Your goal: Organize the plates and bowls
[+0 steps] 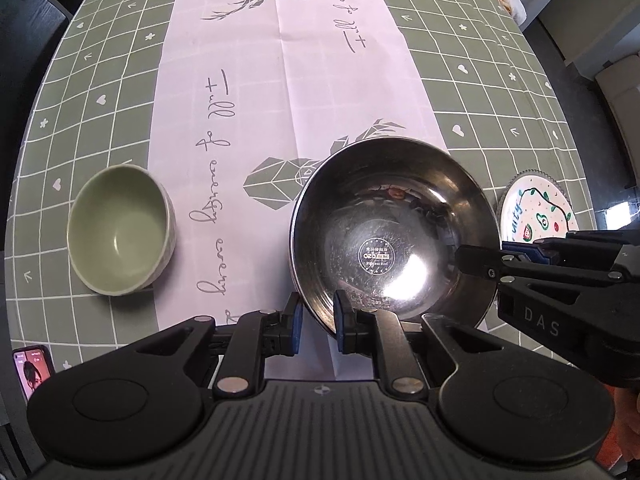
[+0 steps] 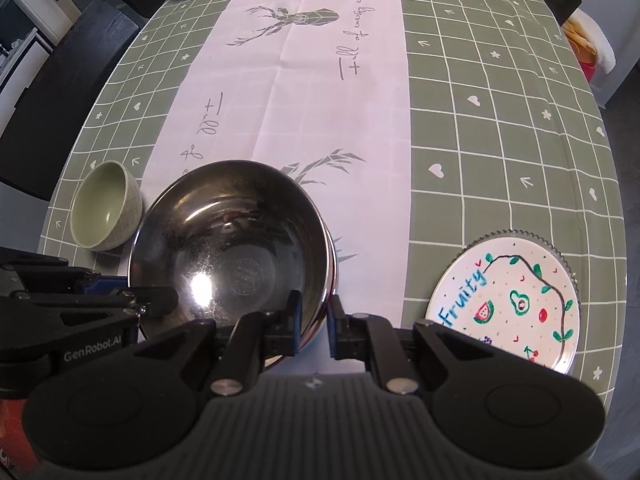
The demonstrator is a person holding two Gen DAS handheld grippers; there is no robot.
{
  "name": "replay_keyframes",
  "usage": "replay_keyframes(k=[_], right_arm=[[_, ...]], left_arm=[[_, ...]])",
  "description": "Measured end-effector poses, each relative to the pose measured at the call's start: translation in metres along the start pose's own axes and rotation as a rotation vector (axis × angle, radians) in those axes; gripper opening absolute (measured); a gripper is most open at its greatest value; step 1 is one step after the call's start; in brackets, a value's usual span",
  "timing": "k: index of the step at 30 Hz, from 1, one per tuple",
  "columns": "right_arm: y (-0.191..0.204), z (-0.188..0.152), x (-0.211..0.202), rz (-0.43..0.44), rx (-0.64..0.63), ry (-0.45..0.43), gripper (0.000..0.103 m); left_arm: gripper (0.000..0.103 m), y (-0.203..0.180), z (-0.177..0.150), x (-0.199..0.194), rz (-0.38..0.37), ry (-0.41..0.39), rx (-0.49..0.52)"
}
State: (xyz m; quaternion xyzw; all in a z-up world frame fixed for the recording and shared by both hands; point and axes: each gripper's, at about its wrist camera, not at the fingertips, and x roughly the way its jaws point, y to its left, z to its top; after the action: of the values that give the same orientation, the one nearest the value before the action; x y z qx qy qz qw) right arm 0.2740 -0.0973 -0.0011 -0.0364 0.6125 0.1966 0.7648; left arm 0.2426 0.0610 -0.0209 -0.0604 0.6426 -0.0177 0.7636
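Left tongs clamped on stainless steel bowl near rim, right tongs clamped on its right rim, green bowl left, fruit-print plate right, on worktop.

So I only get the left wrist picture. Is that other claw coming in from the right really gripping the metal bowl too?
Observer: Yes. The right wrist view shows the right claw shut on the rim of the steel bowl, one pad inside and one outside.
Operator: And the plate it half hides from me?
Observer: The plate has the whole word "Fruity" written on it in blue.
Operator: Any drawings I'm missing?
Observer: Red cherries near its lower edge.
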Motion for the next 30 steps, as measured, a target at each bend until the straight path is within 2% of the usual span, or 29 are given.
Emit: replay_keyframes(k=[7,9,11,13,15,18,23,30], right_arm=[[0.000,0.000,-0.004,0.006,-0.007,-0.019,0.015],[0.001,-0.001,-0.008,0.004,-0.013,-0.029,0.021],[0.002,-0.001,-0.011,-0.001,-0.021,-0.039,0.025],[0.003,-0.002,-0.016,-0.011,-0.034,-0.051,0.025],[0.003,-0.003,-0.021,-0.025,-0.048,-0.073,0.033],[0.004,-0.007,-0.032,-0.036,-0.078,-0.124,0.035],[0.007,-0.010,-0.050,0.024,-0.089,-0.218,0.036],[0.025,-0.006,-0.058,0.154,-0.063,-0.327,0.036]], left_arm=[[0.019,0.001,-0.001,0.000,-0.010,-0.006,-0.001],[0.023,0.001,-0.002,-0.003,-0.010,-0.013,0.005],[0.034,0.000,-0.002,-0.008,-0.014,-0.031,0.014],[0.039,-0.002,-0.003,-0.014,-0.007,-0.057,0.040],[0.041,-0.001,-0.004,-0.020,-0.012,-0.078,0.056],[0.042,0.004,-0.006,-0.033,-0.051,-0.119,0.087],[0.043,0.016,-0.012,-0.058,-0.060,-0.249,0.181],[0.043,0.051,-0.019,-0.084,0.006,-0.382,0.238]])
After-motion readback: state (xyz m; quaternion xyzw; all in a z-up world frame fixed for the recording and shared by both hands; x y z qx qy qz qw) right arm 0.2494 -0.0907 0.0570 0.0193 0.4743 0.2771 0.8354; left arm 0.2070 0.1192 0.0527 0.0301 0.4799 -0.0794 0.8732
